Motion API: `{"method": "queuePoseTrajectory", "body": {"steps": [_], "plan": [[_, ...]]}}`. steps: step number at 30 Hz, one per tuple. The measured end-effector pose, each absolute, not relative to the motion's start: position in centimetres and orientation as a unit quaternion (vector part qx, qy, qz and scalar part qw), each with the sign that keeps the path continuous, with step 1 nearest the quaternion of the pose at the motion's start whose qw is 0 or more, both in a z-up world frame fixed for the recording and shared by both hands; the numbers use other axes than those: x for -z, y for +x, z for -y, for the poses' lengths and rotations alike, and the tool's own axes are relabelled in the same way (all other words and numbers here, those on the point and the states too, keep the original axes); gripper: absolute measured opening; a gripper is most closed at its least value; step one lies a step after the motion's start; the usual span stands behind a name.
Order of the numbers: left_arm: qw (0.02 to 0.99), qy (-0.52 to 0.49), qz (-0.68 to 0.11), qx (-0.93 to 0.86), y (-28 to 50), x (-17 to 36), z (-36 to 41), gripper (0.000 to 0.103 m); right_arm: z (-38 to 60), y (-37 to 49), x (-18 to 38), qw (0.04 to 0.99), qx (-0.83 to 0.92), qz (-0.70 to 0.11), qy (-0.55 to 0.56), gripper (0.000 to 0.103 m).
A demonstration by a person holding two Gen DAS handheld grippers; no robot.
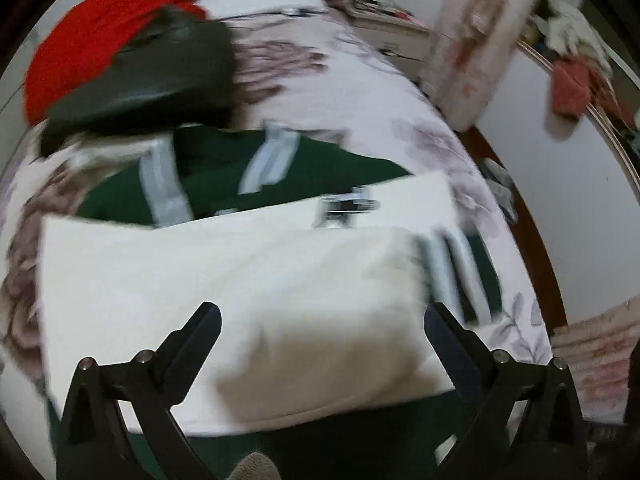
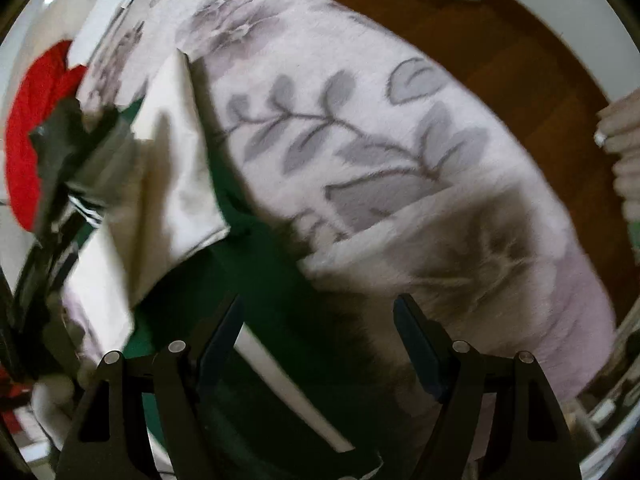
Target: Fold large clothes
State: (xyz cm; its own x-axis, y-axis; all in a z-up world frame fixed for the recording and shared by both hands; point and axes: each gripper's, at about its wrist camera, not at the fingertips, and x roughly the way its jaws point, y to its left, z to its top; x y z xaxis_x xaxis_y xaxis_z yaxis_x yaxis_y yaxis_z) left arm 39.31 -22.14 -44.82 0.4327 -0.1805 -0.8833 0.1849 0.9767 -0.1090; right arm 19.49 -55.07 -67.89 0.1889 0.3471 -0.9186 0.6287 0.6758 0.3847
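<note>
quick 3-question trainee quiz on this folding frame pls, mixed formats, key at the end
1. True or false: the left gripper is clamped on the green-and-white garment.
2. What lies at the far end of the floral bedspread? A) red and dark clothes B) a laptop C) a book
3. Fill in: the stripes on the garment's green part are ____.

Key: 1 false, its jaws stand open with nothing pinched; 2 A, the red garment and dark garment; 3 pale.

Bare floral bedspread (image 1: 360, 92) right of garment (image 1: 224, 280), clothes pile (image 1: 132, 60) blocking far-left
</note>
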Motion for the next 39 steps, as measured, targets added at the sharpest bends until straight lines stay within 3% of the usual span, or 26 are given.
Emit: {"method": "queuePoseTrajectory", "body": {"steps": [5, 11, 15, 20, 21, 22, 23, 30, 33, 35, 39], "plan": [[0.84, 0.0, -0.542, -0.019, 35.3, 43.6, 11.6, 0.103, 52.1, 19.5, 67.3, 0.641, 0.052, -0.654, 0.399, 0.079], [0.774, 0.037, -0.611, -0.163, 25.4, 47.7, 1.0, 0.103, 40.6, 17.0, 69.5, 0.578, -0.041, -0.731, 0.359, 0.079], [0.737, 0.035, -0.649, -0.187, 19.0, 51.5, -0.8, 0.103, 32.0, 16.0, 70.9, 0.572, -0.075, -0.754, 0.314, 0.079], [0.715, 0.047, -0.674, -0.182, 15.6, 55.2, -0.3, 0.103, 23.6, 14.6, 73.6, 0.587, -0.032, -0.788, 0.182, 0.078], [0.712, 0.036, -0.679, -0.178, 15.2, 55.5, -0.4, 0.103, 23.1, 14.3, 73.6, 0.596, -0.018, -0.785, 0.167, 0.068], [0.713, 0.019, -0.679, -0.171, 14.7, 55.5, -0.5, 0.103, 22.7, 13.9, 73.5, 0.606, 0.004, -0.781, 0.149, 0.029], [0.718, 0.006, -0.677, -0.164, 14.0, 55.0, -0.9, 0.103, 22.6, 13.6, 73.4, 0.61, 0.013, -0.777, 0.155, 0.013], [0.751, -0.025, -0.647, -0.129, 12.2, 52.9, -2.4, 0.103, 19.4, 12.5, 68.7, 0.623, 0.021, -0.753, 0.212, 0.01], [0.765, -0.043, -0.627, -0.142, 11.7, 51.5, -4.2, 0.103, 16.1, 12.9, 67.2, 0.64, -0.03, -0.75, 0.167, 0.01], [0.766, -0.046, -0.622, -0.153, 11.5, 51.4, -5.5, 0.103, 15.5, 13.0, 69.8, 0.609, -0.027, -0.782, 0.131, 0.02], [0.764, -0.045, -0.616, -0.186, 11.0, 51.3, -8.0, 0.103, 17.7, 11.8, 68.8, 0.59, -0.016, -0.765, 0.258, 0.032]]}}
